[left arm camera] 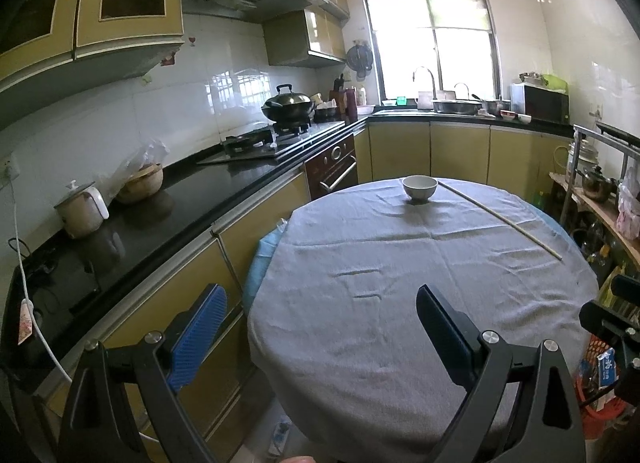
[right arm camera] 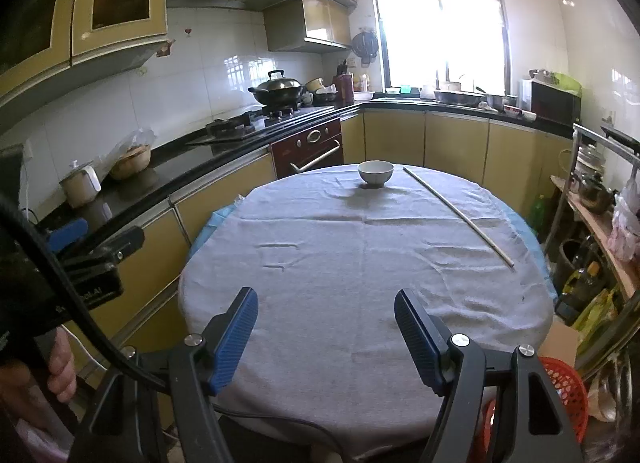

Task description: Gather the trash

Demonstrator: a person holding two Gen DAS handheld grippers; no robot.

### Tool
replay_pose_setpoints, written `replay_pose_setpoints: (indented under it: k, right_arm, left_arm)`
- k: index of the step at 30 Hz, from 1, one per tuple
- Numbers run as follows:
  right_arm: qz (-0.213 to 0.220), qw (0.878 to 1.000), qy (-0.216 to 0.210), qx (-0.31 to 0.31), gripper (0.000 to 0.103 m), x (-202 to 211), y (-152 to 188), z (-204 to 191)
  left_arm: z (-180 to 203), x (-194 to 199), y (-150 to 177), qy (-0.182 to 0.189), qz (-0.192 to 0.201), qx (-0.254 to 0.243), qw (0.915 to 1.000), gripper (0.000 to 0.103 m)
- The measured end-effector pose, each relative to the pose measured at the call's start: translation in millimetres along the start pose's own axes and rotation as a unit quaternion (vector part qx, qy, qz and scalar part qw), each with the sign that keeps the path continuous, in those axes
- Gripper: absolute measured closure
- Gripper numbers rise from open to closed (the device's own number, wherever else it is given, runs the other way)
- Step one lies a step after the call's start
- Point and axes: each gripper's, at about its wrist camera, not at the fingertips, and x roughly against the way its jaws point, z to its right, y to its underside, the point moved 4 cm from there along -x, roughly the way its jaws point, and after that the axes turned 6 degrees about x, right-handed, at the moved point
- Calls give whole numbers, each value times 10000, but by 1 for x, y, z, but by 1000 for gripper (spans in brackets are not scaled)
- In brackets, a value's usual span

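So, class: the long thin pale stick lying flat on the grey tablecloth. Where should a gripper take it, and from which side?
Grip the long thin pale stick near its near end, which lies closest to the right gripper. Come from above, open jaws straddling it crosswise: it lies flat on the grey tablecloth, so only a narrow pinch across its width looks workable.

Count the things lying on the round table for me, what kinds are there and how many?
White ceramic bowl: 1
Long thin pale stick: 1
Total: 2, both on the grey tablecloth.
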Motion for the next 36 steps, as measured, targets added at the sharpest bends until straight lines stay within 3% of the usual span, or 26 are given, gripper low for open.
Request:
replay_pose_setpoints:
  k: [36]
  right_arm:
    - [164,9998,39,107,29,15,-7,-6]
  left_arm:
    - [-12,19,-9,4,185,194,9996,7]
